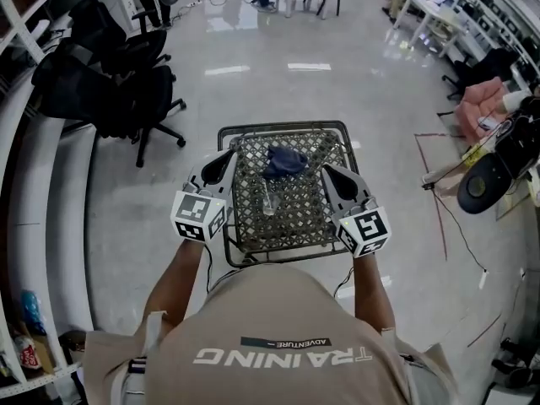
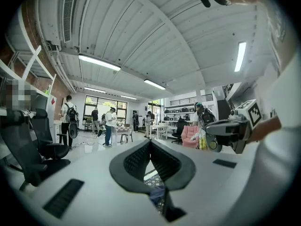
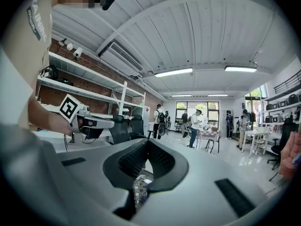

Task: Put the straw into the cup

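Left tool (image 1: 229,159) and right tool (image 1: 328,171), both pressed together, flank the cup (image 1: 268,199).

Two tools out front: the left tool (image 1: 228,160) and the right tool (image 1: 329,174). One mesh table (image 1: 291,222) between them, and on it one dark blue bundle (image 1: 285,160) and one clear cup (image 1: 268,199). Off to the right, one pink armchair (image 1: 479,101). On the left, black office chairs (image 1: 110,66), at least two.
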